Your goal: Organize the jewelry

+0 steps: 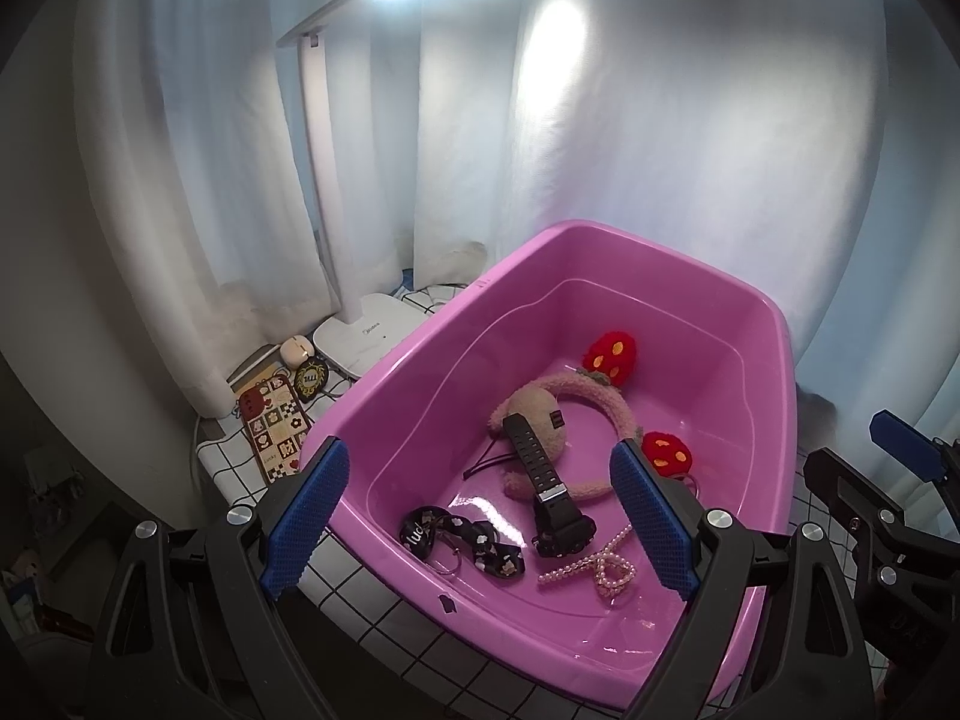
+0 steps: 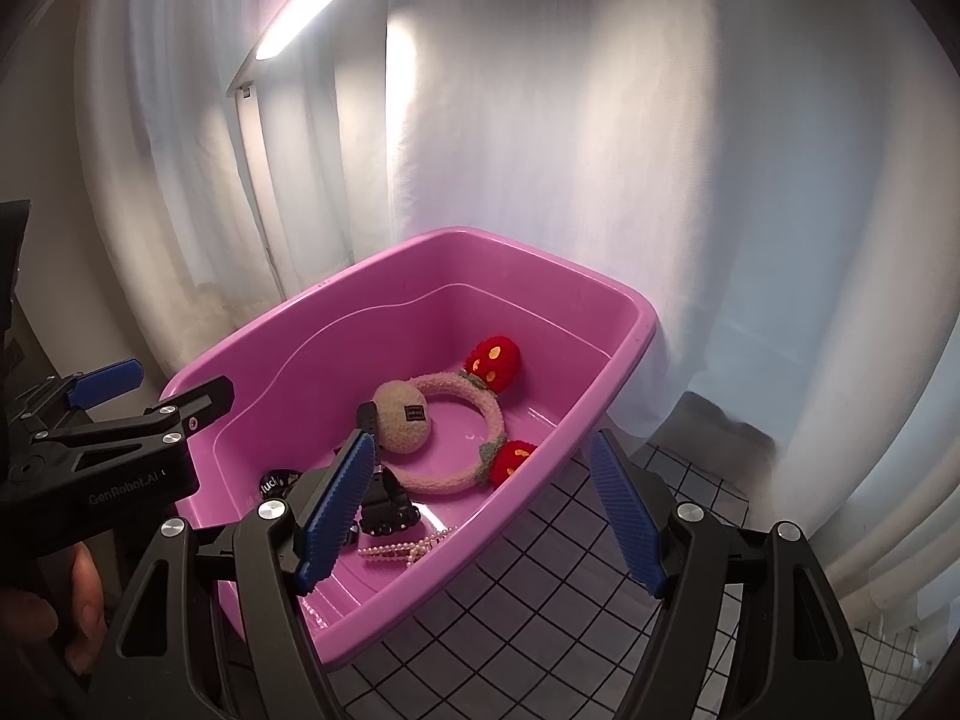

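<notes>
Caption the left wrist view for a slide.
Open left gripper above a pink tub holding watch, pearl strand, plush headband.

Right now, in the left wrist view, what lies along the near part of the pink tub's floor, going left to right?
Black patterned lanyard strap → black watch → pearl strand. All three lie on the floor of the pink tub; the fuzzy headband sits farther back and overlaps the watch strap, so I left it out.

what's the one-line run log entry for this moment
left gripper: open, empty | right gripper: open, empty | pink tub: holds watch, pearl strand, fuzzy headband, black lanyard
</notes>
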`<control>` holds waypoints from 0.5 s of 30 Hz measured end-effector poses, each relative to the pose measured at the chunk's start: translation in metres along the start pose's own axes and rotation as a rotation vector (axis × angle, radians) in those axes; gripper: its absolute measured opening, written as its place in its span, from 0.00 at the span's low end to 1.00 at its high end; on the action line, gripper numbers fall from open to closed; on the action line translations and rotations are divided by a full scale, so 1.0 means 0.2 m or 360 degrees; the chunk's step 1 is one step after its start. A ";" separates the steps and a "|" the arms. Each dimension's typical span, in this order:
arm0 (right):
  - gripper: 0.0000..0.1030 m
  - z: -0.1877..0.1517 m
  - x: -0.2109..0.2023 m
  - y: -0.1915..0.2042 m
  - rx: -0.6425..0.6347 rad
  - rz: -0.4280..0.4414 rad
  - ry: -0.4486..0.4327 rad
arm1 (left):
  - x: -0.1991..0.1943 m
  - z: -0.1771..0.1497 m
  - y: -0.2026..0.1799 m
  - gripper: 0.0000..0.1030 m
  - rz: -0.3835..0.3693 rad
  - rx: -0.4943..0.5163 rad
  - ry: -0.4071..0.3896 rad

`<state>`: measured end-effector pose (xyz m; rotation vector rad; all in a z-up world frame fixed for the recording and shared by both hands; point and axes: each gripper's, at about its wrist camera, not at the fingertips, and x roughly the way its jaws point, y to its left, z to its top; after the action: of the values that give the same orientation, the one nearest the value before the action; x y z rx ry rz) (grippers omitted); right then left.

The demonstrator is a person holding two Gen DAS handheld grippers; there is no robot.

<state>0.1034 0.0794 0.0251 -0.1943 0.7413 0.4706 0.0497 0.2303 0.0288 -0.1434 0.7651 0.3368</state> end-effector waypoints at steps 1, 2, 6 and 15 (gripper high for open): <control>0.69 0.00 0.00 0.00 0.0001 0.0001 0.0001 | 0.00 0.00 0.00 0.85 0.0000 -0.0003 -0.0003; 0.69 0.00 0.00 0.00 0.0000 0.0001 0.0002 | -0.01 0.00 0.00 0.85 0.0004 -0.0003 -0.0009; 0.69 -0.01 0.00 0.00 0.0006 -0.0002 0.0007 | 0.00 0.00 0.01 0.85 -0.0007 -0.0008 -0.0014; 0.69 -0.01 -0.01 -0.01 0.0011 0.0002 0.0012 | 0.01 0.00 0.02 0.85 0.0001 -0.0005 -0.0008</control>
<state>0.1027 0.0769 0.0248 -0.1893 0.7501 0.4686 0.0498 0.2338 0.0284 -0.1453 0.7596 0.3390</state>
